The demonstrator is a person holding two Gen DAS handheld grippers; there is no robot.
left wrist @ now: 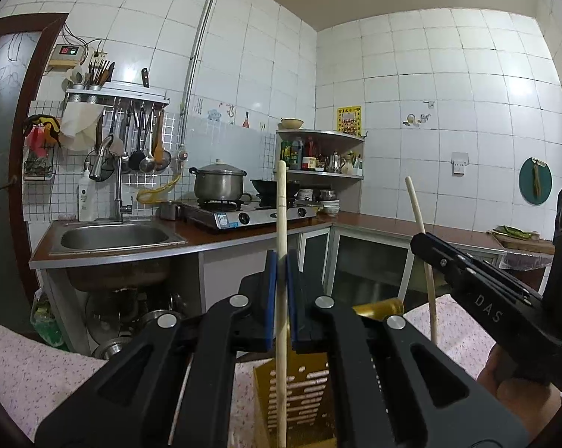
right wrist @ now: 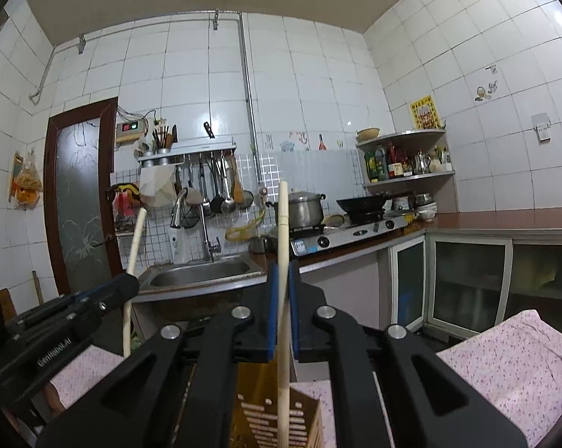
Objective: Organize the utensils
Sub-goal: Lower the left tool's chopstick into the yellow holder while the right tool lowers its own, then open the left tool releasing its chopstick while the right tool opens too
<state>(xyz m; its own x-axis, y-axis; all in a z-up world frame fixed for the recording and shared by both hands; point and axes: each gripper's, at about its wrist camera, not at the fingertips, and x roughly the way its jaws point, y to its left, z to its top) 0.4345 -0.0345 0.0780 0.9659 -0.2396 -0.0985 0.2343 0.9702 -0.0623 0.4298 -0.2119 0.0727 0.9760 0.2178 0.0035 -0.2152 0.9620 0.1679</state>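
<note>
Two chopsticks stand upright, tips toward 12 o'clock: left gripper (left wrist: 281,261) pinches one (left wrist: 281,194), right gripper (right wrist: 283,272) the other (right wrist: 283,209), above a gold holder (left wrist: 299,392).

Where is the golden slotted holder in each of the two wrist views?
Left wrist view: the golden slotted holder is at the bottom centre, below the left claw.
Right wrist view: the holder is at the bottom centre, below the right claw.
Shared landmark: the steel pot on the stove.
</note>
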